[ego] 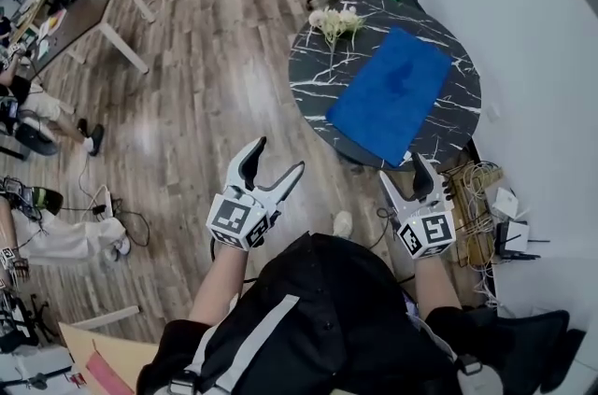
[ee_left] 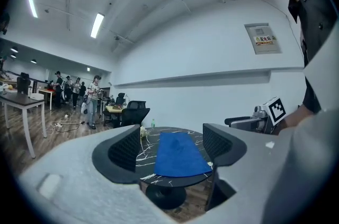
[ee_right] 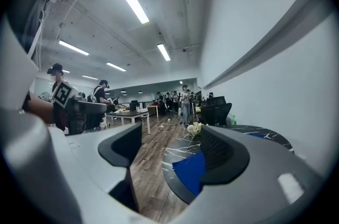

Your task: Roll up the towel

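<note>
The left gripper (ego: pixel 280 153) hovers over the wood floor (ego: pixel 206 85), short of the worktop (ego: pixel 318 71), fingers apart and empty. On this round black marble worktop, pale flowers (ego: pixel 334 21) lie at the far left edge and the blue towel (ego: pixel 391 94) lies flat, unrolled, across the middle. The right gripper (ego: pixel 402 167) sits by the near edge, fingers wide apart, holding nothing.
</note>
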`<state>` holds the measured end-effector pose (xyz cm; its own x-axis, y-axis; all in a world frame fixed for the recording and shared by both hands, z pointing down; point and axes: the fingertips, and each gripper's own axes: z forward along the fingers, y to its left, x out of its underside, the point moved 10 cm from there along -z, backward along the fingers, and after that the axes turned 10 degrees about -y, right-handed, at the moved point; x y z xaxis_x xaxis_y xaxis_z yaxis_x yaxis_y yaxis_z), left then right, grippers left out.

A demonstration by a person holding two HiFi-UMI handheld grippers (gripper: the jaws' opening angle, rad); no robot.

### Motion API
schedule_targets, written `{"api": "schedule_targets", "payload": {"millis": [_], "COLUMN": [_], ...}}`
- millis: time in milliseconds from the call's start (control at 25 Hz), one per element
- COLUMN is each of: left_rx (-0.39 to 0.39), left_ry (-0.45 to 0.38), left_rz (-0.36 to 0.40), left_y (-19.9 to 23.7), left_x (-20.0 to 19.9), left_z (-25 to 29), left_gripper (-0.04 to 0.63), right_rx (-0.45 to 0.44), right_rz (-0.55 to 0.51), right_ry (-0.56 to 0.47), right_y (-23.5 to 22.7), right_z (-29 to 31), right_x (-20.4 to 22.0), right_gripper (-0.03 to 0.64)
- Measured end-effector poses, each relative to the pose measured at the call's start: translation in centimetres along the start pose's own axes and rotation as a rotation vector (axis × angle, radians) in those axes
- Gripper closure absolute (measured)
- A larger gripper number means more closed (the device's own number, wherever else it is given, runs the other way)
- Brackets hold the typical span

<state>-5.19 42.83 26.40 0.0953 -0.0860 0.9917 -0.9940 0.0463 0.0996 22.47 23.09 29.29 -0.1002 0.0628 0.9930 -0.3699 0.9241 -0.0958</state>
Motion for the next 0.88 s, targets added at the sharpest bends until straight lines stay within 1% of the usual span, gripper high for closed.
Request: {"api": "schedule_targets", "payload": {"millis": [240,520,680,880], "left_rx": [0.041,0.078,0.118,0.192], "left_ry": [0.029,0.067,0.083,0.108], "left_rz": [0.007,0.007,0.015,0.006], "left_y": [0.7,1.0,1.1,1.1], "left_x": [0.8,3.0,4.2,5.5], "left_z": [6.5,12.9,16.1,18.9], "left_gripper": [0.221,0.225,0.225,0.235], "right_rx": [0.022,0.050,0.055,0.108], "right_rz": [-0.012,-0.005,-0.028,-0.035], "right_ry": [0.032,0.064,0.089,0.110], "right_y": [-5.7,-10.8,-12.8,-13.8], "right_z": [3.0,3.9,4.1,3.4], "right_x": [0.0,0.6,1.0,1.4], "right_gripper": [0.288,0.296,0.301,0.308]}}
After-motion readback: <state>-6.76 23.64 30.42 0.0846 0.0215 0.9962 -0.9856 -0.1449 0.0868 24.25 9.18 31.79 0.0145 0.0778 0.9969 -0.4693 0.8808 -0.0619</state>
